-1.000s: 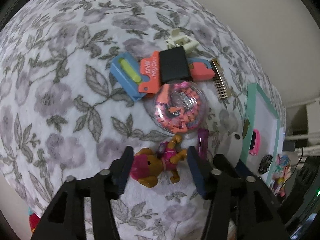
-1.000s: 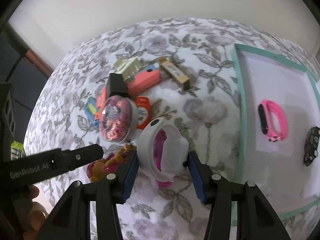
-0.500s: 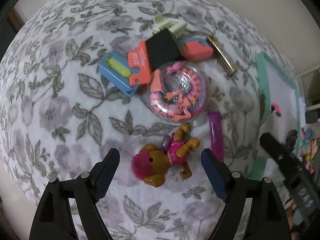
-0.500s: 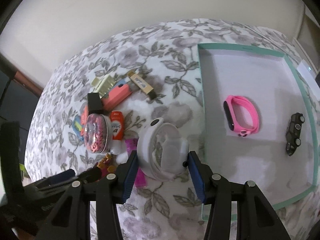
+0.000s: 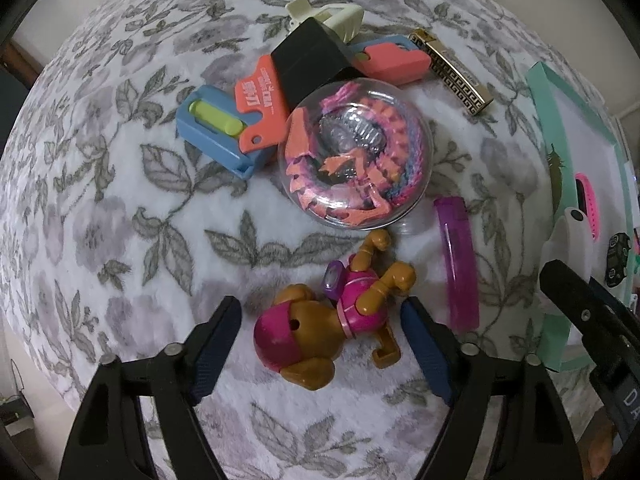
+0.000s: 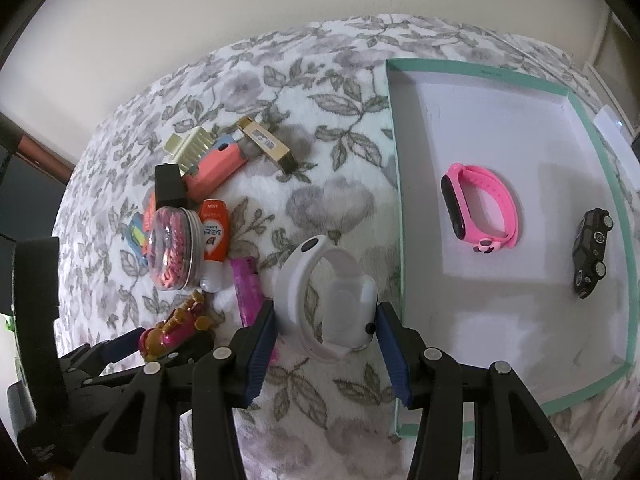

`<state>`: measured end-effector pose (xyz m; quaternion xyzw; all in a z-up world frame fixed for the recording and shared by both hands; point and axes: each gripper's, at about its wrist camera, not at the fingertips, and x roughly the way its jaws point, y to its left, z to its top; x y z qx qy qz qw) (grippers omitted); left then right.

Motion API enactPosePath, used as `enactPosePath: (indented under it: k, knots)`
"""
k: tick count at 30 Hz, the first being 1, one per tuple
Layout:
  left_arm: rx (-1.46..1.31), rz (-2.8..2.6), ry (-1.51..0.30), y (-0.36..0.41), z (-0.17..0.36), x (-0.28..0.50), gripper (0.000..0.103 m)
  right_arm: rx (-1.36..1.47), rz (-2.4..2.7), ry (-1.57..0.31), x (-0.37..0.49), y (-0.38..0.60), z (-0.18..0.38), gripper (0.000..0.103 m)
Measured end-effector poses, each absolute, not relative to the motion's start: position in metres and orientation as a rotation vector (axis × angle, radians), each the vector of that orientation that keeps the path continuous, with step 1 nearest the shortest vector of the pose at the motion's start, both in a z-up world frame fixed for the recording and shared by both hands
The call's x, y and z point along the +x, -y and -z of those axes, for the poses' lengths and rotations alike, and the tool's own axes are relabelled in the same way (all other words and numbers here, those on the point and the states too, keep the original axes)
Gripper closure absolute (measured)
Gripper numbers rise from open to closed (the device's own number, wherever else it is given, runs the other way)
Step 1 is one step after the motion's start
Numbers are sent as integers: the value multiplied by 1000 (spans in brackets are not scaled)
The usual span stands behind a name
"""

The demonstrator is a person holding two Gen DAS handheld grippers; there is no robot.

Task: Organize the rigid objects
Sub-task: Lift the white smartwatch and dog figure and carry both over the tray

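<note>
Right gripper (image 6: pixel 326 330) clamps the white watch (image 6: pixel 328 300), held just short of the teal tray (image 6: pixel 472 69); step in hand is its delivery, needing forward travel over the rim, then release. Left gripper (image 5: pixel 322 340) stands open astride the toy dog (image 5: pixel 320 328), not yet closed.

Your left wrist camera looks steeply down, close over the toy dog (image 5: pixel 320 332) between its fingers. Your right wrist camera faces forward from nearby, toward the tray (image 6: pixel 472 80) beyond its right finger. Both views share the dog and tray.
</note>
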<state>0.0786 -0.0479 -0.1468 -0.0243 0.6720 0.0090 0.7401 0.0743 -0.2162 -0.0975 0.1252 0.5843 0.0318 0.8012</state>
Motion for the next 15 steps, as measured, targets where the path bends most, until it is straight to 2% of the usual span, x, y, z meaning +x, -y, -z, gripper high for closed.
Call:
enactPosePath:
  k: [1, 11, 15]
  knots:
    - [-57, -22, -1475, 48, 149, 79, 38, 268, -67, -1255, 74, 216, 98, 50]
    - [-72, -26, -1480, 41, 149, 77, 38, 261, -62, -1276, 74, 215, 102, 50]
    - [-89, -20, -1467, 36, 133, 76, 38, 259, -64, -1276, 74, 215, 101, 50]
